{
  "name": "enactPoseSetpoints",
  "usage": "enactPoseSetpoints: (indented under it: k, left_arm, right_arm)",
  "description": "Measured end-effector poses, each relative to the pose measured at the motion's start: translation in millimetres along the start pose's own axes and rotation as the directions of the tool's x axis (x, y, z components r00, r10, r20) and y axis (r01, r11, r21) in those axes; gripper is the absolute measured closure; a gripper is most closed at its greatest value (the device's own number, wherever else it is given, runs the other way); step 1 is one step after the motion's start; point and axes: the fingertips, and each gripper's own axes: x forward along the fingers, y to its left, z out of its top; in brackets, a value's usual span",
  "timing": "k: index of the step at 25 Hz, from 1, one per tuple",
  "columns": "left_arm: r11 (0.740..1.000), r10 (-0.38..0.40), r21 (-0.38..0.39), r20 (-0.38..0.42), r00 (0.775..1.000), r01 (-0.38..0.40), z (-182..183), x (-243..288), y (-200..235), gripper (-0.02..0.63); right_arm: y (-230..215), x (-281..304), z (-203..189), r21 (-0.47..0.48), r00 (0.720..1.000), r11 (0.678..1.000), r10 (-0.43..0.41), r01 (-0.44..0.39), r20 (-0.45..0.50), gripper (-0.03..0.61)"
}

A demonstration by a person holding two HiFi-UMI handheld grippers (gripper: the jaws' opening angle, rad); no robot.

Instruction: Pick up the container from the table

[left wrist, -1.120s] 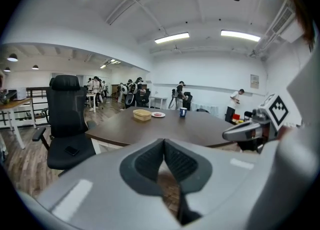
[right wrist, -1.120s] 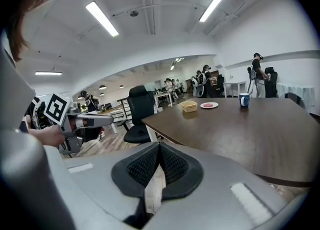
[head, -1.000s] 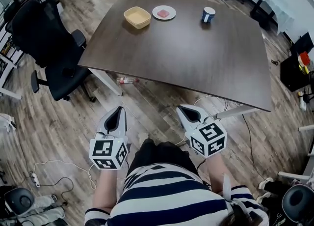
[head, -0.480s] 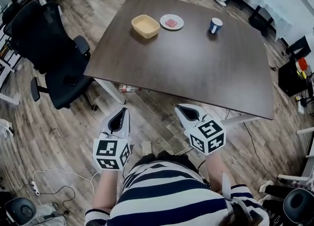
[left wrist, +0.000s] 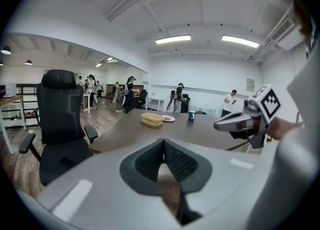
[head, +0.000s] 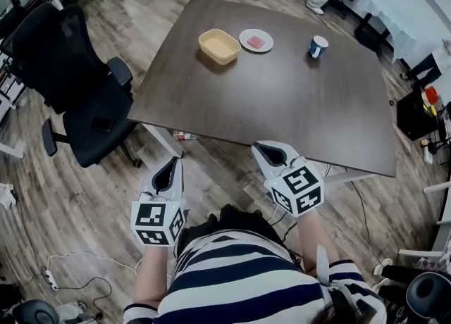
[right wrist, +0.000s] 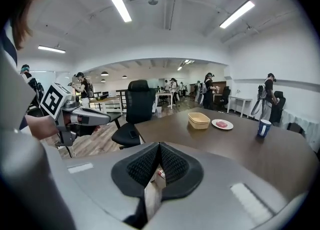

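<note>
left gripper [head: 171, 163]: jaws together, empty | right gripper [head: 263, 148]: jaws together, empty | shallow tan rectangular container [head: 219, 46]: on dark brown table [head: 296, 101], well apart from both

Left claw [head: 168, 172] closed and empty, right claw [head: 268, 153] likewise, held side by side

Container [head: 219, 46] left of plate [head: 256, 40], cup [head: 318, 46] rightmost, on table [head: 282, 104]

The table [head: 282, 97] is matt dark wood-grain, the container [head: 219, 45] smooth tan plastic, the floor [head: 70, 196] wood planks.
</note>
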Motion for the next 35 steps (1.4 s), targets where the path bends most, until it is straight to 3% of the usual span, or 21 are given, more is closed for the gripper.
enactPoseSetpoints:
  k: [7,18,35]
  left_arm:
    - [1.000,-0.004,-0.003,0.008,1.000,0.004,2,3,29,0.614]
    - [1.000,0.022,-0.019,0.013,1.000,-0.022,18,34,56,0.614]
    - [0.994,0.107,-0.030,0.014,0.994,-0.106,70,140,89,0.614]
  right_arm:
    - [-8,25,29,-0.057,0.999,0.998,-0.030,0.031,0.018,0.558]
    - [-36,67,62,-0.112,0.999,0.994,-0.008,0.011,0.031,0.479]
    - [-139,168,105,-0.175,0.999,0.984,0.035,-0.033,0.008,0.456]
